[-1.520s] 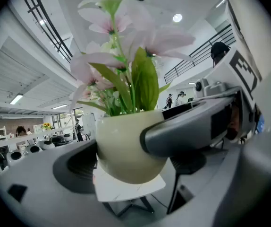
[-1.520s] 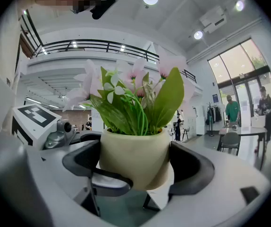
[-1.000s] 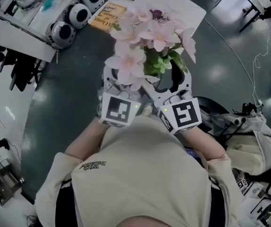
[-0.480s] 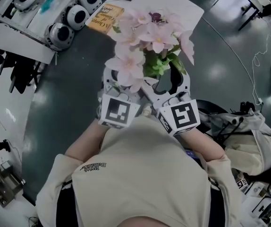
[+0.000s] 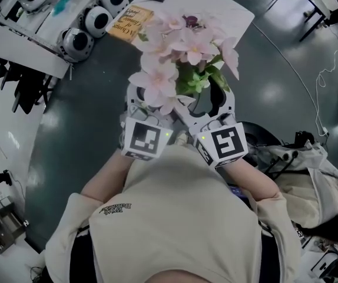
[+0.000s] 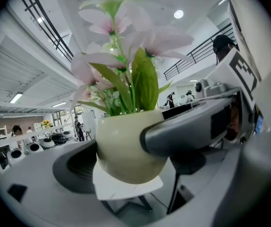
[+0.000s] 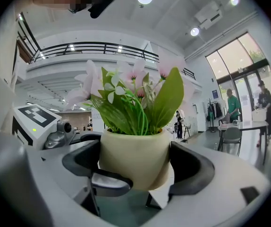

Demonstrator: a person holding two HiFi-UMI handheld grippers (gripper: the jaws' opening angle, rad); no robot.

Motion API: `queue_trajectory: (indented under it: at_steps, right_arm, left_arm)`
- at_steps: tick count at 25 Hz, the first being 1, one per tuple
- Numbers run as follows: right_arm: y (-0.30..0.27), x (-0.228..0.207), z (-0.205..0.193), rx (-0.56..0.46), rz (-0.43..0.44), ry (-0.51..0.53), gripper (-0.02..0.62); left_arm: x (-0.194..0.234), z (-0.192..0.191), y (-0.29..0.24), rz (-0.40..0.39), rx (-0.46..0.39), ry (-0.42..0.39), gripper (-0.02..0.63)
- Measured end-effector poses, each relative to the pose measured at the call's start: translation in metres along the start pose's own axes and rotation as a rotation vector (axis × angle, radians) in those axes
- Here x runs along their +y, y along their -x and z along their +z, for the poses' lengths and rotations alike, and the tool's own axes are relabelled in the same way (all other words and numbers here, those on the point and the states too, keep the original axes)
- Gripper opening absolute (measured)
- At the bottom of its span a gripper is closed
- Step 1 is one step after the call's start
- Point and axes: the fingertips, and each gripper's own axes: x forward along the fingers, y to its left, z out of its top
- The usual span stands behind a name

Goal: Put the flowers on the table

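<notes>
Flowers point(image 5: 184, 46) in a cream pot point(image 7: 134, 157) hung mid-frame over the grey floor point(image 5: 86, 117), the pot pinched by both the left gripper point(image 5: 151, 103) and the right gripper point(image 5: 210, 103). Beyond, at top, the white counter point(image 5: 222, 7) carried an orange book point(image 5: 132, 21), title unreadable.

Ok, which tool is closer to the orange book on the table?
Left. The left tool holds the pot on the side toward the book; the right tool holds its far side.

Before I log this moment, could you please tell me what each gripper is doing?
Left gripper: closed on the flower pot.
Right gripper: closed on the same flower pot.
</notes>
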Motion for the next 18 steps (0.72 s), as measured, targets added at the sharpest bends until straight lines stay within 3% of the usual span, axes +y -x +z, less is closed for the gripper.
queue_trajectory:
  at_steps: [18]
  right_arm:
    - [0.011, -0.016, -0.004, -0.025, 0.074, 0.027, 0.459]
  left_arm:
    - [-0.014, 0.003, -0.013, 0.085, 0.003, -0.01, 0.483]
